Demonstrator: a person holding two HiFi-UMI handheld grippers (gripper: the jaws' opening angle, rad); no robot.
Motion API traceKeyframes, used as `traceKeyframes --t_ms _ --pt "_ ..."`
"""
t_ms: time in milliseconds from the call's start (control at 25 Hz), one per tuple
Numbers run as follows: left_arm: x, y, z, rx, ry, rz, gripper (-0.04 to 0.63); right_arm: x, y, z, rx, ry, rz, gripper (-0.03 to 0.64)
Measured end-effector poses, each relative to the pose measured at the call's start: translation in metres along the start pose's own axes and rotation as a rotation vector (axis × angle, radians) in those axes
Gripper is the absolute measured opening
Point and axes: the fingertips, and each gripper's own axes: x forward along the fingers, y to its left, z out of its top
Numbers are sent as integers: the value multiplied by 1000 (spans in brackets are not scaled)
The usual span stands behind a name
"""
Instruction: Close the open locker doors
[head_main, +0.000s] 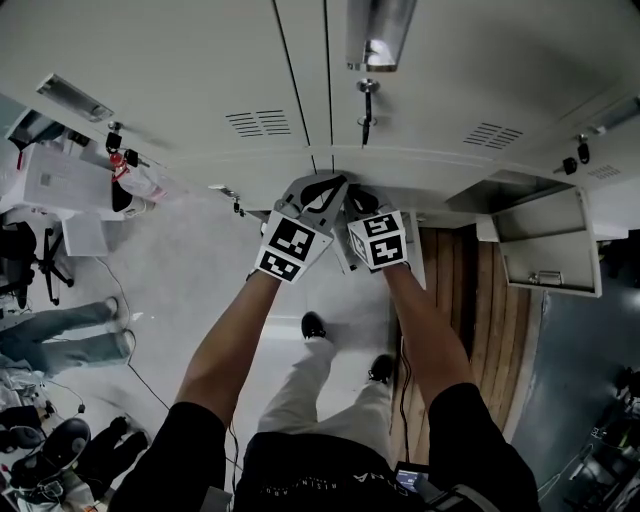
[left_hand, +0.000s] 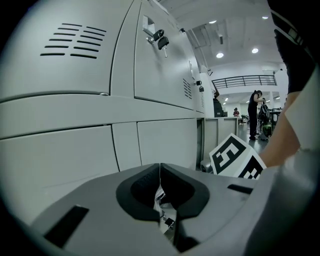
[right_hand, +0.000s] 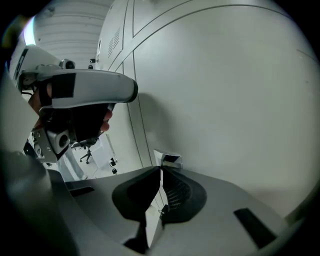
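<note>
Grey lockers fill the top of the head view. One door at the right hangs wide open, its inside toward me. Another door stands out edge-on above my hands, a key below it. My left gripper and right gripper sit side by side at the locker fronts, both shut with nothing between the jaws. The left gripper faces shut lower doors, with keys hanging higher up. Close in front of the right gripper are a grey door panel and a small latch.
A further door edge sticks out at the upper left, above a table with papers. Someone's legs and an office chair are at the left. A wooden floor strip runs under the open door. People stand far down the hall.
</note>
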Motion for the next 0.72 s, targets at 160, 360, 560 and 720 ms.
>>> traceKeyframes --t_ms 160,360,560,720 --pt "6 2 10 7 -12 -3 21 0 -2 0 4 -10 -2 41" --pt "10 2 18 18 -26 -14 20 -1 -2 -2 25 -25 5 41" --pt "9 3 13 19 -30 -28 20 -11 -9 -19 108 -47 28 43" --pt "9 6 6 20 -35 -36 20 -7 -19 -58 212 -1 36 43"
